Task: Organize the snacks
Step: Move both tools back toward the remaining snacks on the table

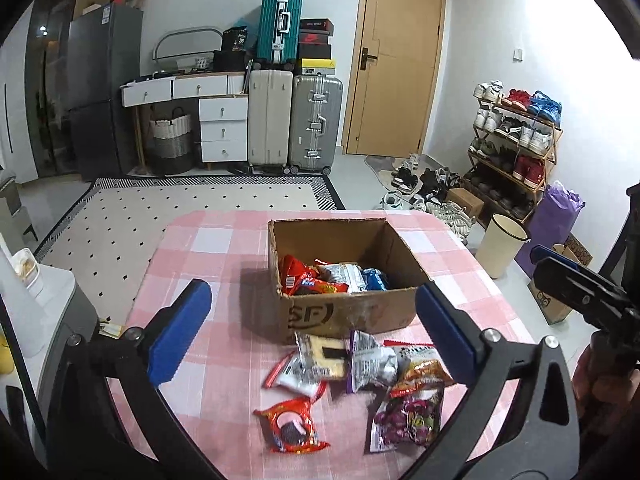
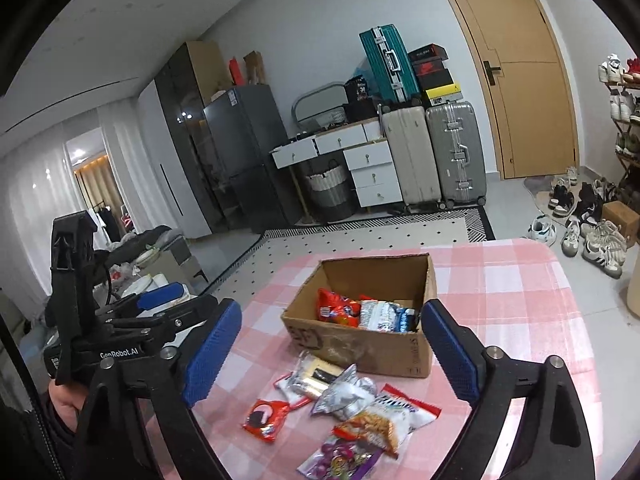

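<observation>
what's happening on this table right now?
A person holds a two-finger gripper in each hand over a pink checked table, sorting snacks. Several packets already lie in the cardboard box. More remain loose on the cloth in front of it, among them a red cookie packet and a purple packet. The left gripper and the right gripper are both open and empty, above the loose pile.

Behind your table: wooden door; suitcases left of it, shoe rack right, patterned rug before it.
</observation>
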A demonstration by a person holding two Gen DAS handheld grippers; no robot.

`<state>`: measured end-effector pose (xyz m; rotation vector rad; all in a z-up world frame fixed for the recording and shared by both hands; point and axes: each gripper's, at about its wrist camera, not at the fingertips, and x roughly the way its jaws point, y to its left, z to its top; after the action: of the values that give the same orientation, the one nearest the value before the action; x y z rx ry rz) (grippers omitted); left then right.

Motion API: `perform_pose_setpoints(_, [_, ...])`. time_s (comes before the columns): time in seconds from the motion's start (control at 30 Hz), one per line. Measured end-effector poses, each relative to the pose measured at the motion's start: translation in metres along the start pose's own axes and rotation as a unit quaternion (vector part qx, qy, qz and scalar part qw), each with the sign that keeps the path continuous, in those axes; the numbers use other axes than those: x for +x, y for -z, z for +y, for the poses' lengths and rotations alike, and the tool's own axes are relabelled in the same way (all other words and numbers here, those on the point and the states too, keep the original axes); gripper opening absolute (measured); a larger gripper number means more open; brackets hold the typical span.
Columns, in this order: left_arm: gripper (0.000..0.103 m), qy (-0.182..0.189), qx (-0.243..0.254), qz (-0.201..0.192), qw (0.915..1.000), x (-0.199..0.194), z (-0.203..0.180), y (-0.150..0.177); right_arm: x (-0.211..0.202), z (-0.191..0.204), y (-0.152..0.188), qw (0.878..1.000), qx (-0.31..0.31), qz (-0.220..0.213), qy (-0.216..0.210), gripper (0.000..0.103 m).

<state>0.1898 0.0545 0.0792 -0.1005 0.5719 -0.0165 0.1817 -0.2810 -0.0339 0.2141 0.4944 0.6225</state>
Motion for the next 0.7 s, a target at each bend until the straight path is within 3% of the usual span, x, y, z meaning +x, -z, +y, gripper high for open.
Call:
perform_pose_setpoints(0.4, [0.102, 0.007, 0.014, -0.006, 0.9999, -0.059, -0.015, 0.035, -0.048, 0.023, 0.031, 1.000, 0.003, -0.006, -0.006, 0.099])
perform_pose_setpoints(0.7, [0.102, 0.005, 0.008, -0.015, 0.9998, -0.096, -0.011, 0.070, -0.078, 0.037, 0.066, 1.000, -0.014, -0.003, 0.013, 0.100])
